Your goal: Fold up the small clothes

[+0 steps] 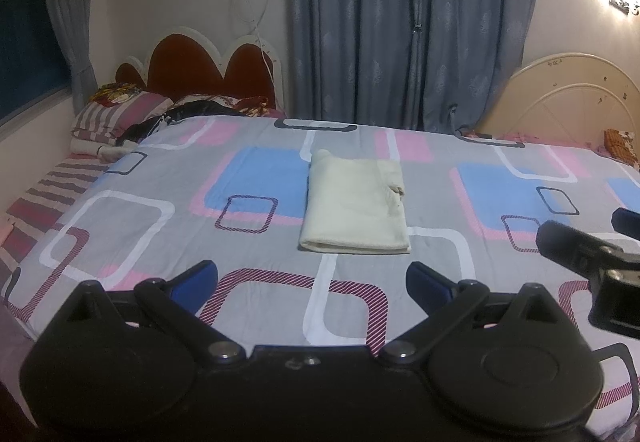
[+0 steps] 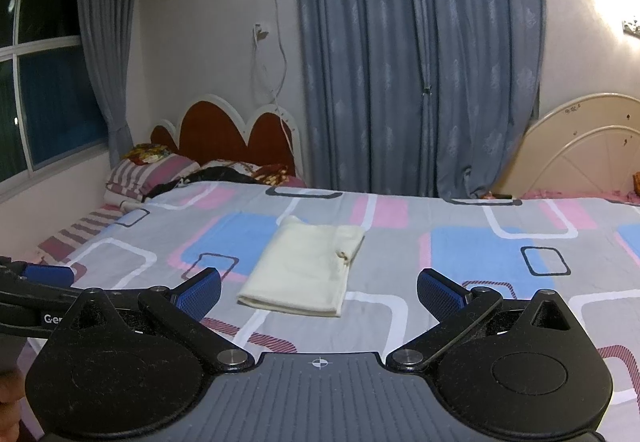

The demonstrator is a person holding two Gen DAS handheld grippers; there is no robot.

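Note:
A cream folded garment lies flat in a neat rectangle on the patterned bedsheet; it also shows in the right wrist view. My left gripper is open and empty, held back from the garment's near edge. My right gripper is open and empty, also short of the garment. The right gripper's body shows at the right edge of the left wrist view, and the left gripper's finger shows at the left of the right wrist view.
Striped pillows and a heap of dark and colourful clothes lie at the bed's far left by the red headboard. Grey curtains hang behind. A cream headboard stands at the far right.

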